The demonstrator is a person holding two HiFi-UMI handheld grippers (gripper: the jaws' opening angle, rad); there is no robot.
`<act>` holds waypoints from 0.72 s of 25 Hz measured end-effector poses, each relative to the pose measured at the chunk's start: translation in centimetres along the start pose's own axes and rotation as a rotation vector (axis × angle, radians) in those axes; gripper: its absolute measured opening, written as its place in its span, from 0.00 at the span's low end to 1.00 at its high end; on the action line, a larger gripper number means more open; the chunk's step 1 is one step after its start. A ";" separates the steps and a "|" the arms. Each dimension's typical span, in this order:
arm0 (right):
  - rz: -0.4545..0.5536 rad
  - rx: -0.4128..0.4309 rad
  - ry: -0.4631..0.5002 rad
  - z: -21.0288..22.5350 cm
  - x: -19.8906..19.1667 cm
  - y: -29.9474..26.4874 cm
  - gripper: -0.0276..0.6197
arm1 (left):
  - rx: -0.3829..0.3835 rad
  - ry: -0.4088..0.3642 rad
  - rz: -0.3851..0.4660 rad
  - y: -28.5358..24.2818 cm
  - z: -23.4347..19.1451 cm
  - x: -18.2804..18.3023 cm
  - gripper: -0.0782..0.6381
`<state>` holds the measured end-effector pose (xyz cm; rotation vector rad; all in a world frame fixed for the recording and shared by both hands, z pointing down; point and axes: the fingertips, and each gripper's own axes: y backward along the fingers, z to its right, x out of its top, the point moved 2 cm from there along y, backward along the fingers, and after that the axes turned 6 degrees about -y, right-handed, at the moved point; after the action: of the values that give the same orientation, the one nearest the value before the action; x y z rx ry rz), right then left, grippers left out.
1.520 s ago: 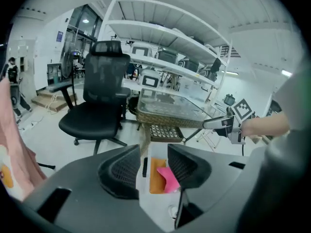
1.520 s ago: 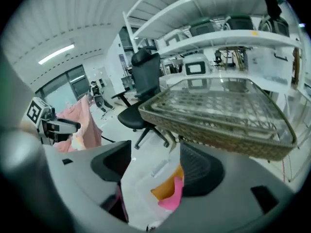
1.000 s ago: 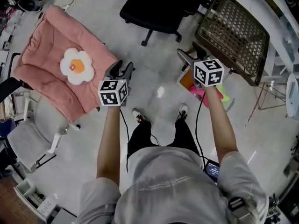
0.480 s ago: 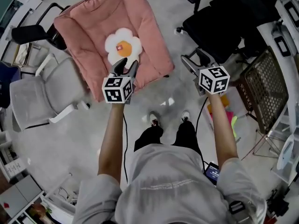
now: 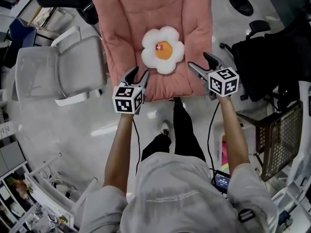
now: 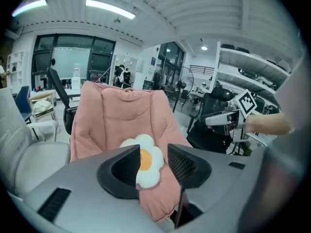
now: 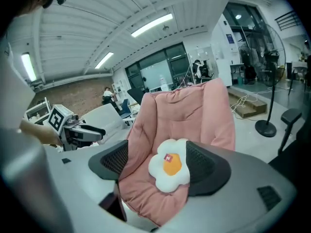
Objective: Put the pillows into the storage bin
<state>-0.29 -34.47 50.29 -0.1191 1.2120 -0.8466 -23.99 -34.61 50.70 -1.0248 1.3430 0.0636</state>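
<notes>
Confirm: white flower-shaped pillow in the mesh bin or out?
Out. The white flower-shaped pillow lies on the pink quilted cushion; the brown mesh bin stands apart at the right.

The person wore a light grey T-shirt point(image 5: 170, 193) with short sleeves and a faint line of pale print across the back, black trousers point(image 5: 181, 140) and a pale shoe point(image 5: 165, 128). The left gripper point(image 5: 137, 75) and the right gripper point(image 5: 200, 62) each had a grey shell, 2 dark jaws with gridded inner faces, and a white cube point(image 5: 129, 99) bearing black square markers. A thin black cable point(image 5: 135, 135) ran back from each gripper beside the arm. A small dark device point(image 5: 221, 179) with a blue screen showed near the right hip.
</notes>
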 end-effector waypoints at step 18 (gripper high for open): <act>-0.414 0.038 0.036 12.4 -4.0 -27.0 0.65 | 0.178 0.225 -0.147 -12.1 -12.5 -3.6 0.38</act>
<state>-3.86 -55.05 71.83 -0.3333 1.2230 -1.2354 -27.60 -47.91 62.00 -0.9973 1.4432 -0.2843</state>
